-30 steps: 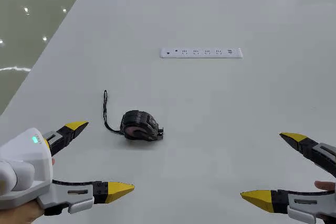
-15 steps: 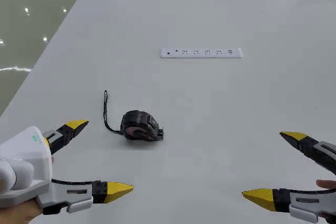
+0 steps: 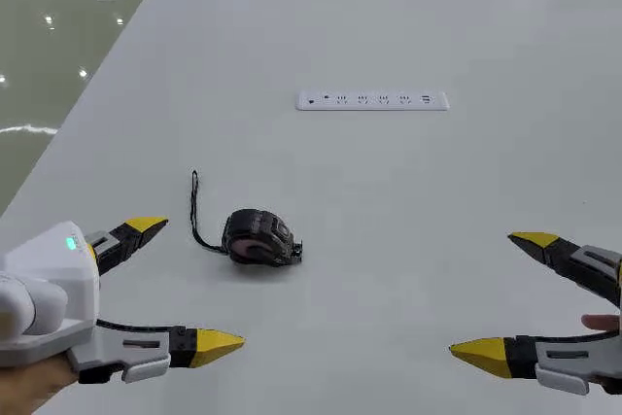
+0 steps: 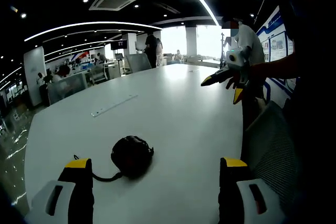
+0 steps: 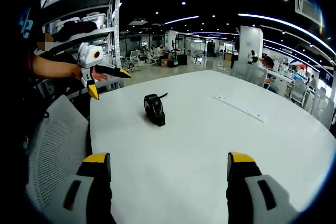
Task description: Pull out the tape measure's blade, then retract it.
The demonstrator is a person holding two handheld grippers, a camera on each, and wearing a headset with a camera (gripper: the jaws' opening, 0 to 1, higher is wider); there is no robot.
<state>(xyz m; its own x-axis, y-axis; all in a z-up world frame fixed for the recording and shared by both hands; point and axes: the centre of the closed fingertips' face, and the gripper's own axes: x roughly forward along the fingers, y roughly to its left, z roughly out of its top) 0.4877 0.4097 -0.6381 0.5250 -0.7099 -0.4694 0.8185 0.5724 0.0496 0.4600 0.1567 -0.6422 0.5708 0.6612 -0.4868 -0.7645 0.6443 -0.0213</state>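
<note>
Two grippers, both spread wide and holding nothing: the left gripper (image 3: 191, 283) and the right gripper (image 3: 496, 293) hover over the near side of the table (image 3: 437, 191). Both are well on the person's side of the strip (image 3: 372, 99), one out past its left end, the other past its right.

The tape (image 3: 258, 236) lies on its side on the table, nearer the person than the strip and just left of the strip's left end. That puts it closer to the left gripper. Its blade looks fully wound in. The hook (image 3: 296, 251) sits at the corner of the case facing the right gripper, and a thin lanyard (image 3: 195, 206) trails from the opposite side.

The case looks compact, rubbery and dense, so it should be easy to grip. It would probably slide on the smooth top unless the left jaws clamp across its body. The hook is small and thin and suits a fingertip pinch from the right gripper. The blade should be stiff but springy and liable to snap back, so it is best eased home.

Bare table runs parallel to the strip toward its right end, giving ample room for the pull. The table's left edge (image 3: 92, 104) lies beyond the strip's left end, so that side is tighter.
</note>
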